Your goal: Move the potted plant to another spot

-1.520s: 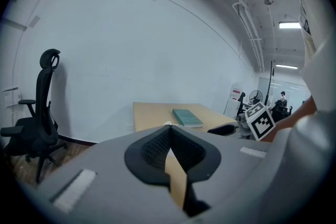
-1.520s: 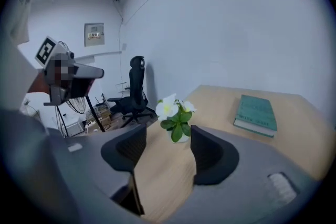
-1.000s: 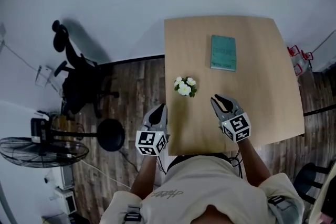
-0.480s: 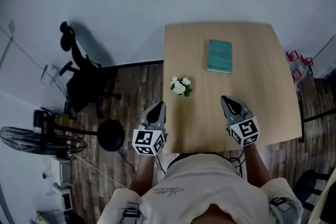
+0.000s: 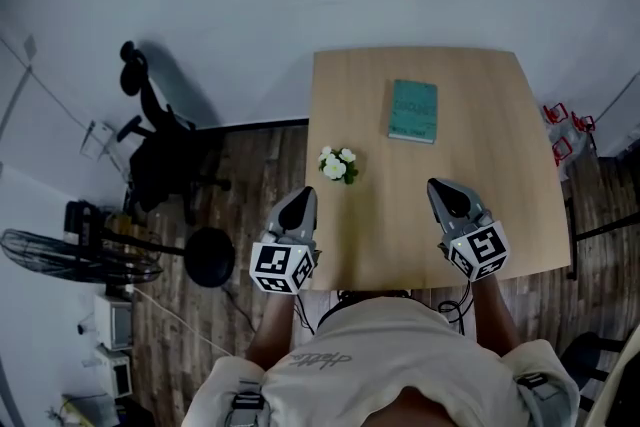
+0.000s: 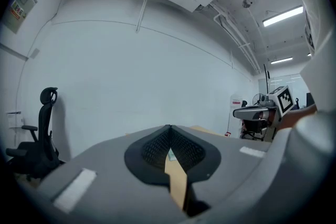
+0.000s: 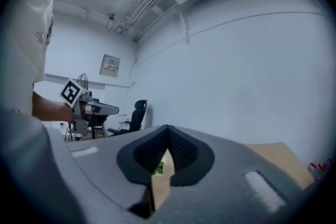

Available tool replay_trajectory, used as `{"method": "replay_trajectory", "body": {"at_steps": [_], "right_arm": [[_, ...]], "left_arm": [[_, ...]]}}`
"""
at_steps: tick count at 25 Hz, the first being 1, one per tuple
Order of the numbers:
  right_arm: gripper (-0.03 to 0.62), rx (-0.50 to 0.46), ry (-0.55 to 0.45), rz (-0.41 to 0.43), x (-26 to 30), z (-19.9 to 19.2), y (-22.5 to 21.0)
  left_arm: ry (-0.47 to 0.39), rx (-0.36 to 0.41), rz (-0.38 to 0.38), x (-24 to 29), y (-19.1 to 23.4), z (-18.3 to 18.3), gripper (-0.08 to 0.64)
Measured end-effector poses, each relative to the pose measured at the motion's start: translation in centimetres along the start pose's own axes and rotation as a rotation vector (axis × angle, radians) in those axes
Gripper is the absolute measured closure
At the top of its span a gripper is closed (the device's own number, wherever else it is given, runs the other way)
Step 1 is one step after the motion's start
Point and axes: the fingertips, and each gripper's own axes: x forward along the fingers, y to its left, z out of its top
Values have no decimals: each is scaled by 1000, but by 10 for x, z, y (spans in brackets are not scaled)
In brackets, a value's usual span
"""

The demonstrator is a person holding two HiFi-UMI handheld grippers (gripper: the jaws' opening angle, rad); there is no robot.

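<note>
The small potted plant with white flowers stands near the left edge of the wooden table. A sliver of it shows through the jaw gap in the right gripper view as the plant. My left gripper hovers at the table's front left corner, below the plant, shut and empty. My right gripper hangs above the table's front right part, well right of the plant, shut with nothing in it. In each gripper view the tips, left gripper and right gripper, meet.
A teal book lies at the table's back middle. A black office chair, a stool and a floor fan stand on the wooden floor to the left. Red items sit right of the table.
Both grippers have risen and drawn back toward the person. The right gripper went from partly open to shut and moved right, away from the plant. The plant stands where it was.
</note>
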Motion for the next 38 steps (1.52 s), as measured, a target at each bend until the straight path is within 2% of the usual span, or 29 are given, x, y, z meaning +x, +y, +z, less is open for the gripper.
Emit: {"method": "replay_trajectory", "body": {"at_steps": [5,14,18,23,30,38], "right_arm": [[591,22,-30,1,-7,13,-4],[591,31,-10,-11,-21,7,-2],[591,21,-17,-27,-23,11,-5],[591,23,-24,-44,-21,17,-7],[591,29,-18,-58,-15,12,0],[591,79,-27,-65,-13,6,8]], "left_arm": [[-24,-38,-2,0,-4,9,541],[-11,-48,4,-10,-9,2,541],[-21,-42,-9,-9,-10,5,541],[-2,9,-8,-5,-9,2,541],[13,-9,-22,-5,0,-5,541],[26,-13,-38,-6,6,-9,541]]}}
